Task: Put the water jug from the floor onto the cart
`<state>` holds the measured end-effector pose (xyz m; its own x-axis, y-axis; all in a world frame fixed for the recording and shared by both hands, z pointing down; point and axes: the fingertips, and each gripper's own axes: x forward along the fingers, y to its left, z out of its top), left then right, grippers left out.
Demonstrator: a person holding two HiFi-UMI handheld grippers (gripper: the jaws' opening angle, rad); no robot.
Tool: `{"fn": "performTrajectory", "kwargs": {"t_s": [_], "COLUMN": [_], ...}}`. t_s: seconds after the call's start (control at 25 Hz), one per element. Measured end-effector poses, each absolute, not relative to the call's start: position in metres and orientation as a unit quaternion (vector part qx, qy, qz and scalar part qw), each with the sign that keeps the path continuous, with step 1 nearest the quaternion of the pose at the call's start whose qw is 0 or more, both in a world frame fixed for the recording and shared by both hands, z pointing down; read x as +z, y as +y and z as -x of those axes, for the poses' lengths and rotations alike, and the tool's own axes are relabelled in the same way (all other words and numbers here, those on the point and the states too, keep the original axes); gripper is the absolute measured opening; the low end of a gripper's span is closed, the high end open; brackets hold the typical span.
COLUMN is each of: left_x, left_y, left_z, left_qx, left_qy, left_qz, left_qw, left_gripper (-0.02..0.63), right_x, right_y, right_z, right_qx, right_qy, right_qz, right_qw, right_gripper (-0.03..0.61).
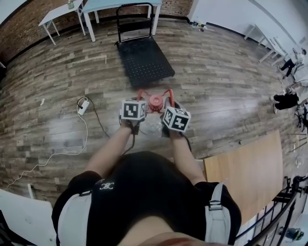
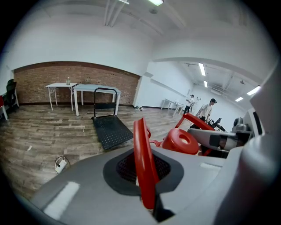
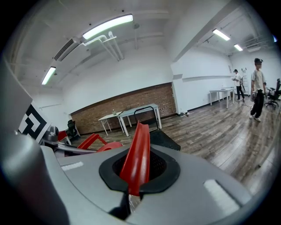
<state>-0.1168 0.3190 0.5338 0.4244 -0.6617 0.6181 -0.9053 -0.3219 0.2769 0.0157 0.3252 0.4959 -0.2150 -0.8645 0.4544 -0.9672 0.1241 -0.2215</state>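
The water jug is clear with a red cap [image 1: 155,101] and two red handles, and it is in front of the person between both grippers. My left gripper [image 1: 139,99] is shut on the left red handle [image 2: 142,162]. My right gripper [image 1: 169,101] is shut on the right red handle [image 3: 138,159]. The cap [image 2: 180,140] shows to the right in the left gripper view and the cap [image 3: 109,146] to the left in the right gripper view. The jug's body is mostly hidden under the grippers. The black flat cart [image 1: 144,60] stands on the floor just beyond, with its push bar at the far end.
A white power strip with a long cable [image 1: 83,106] lies on the wooden floor to the left. White tables [image 1: 57,14] stand along the brick wall behind the cart. A wooden board [image 1: 245,168] lies at the right. People [image 1: 286,101] stand far right.
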Motion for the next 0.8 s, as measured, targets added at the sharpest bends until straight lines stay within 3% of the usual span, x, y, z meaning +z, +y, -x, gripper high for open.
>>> {"fn": "performTrajectory", "kwargs": {"t_s": [0.8], "left_x": [0.554], "left_y": [0.257], "left_z": [0.134], "left_qx": [0.225], "left_qy": [-0.478], "left_qz": [-0.803], "left_qw": [0.274], "left_gripper": [0.003], "right_x": [0.525], "right_y": [0.27], "right_z": [0.001], "right_qx": [0.251], "right_qy": [-0.718], "right_qz": [-0.643], "right_qw": [0.092], "right_gripper": [0.015]}}
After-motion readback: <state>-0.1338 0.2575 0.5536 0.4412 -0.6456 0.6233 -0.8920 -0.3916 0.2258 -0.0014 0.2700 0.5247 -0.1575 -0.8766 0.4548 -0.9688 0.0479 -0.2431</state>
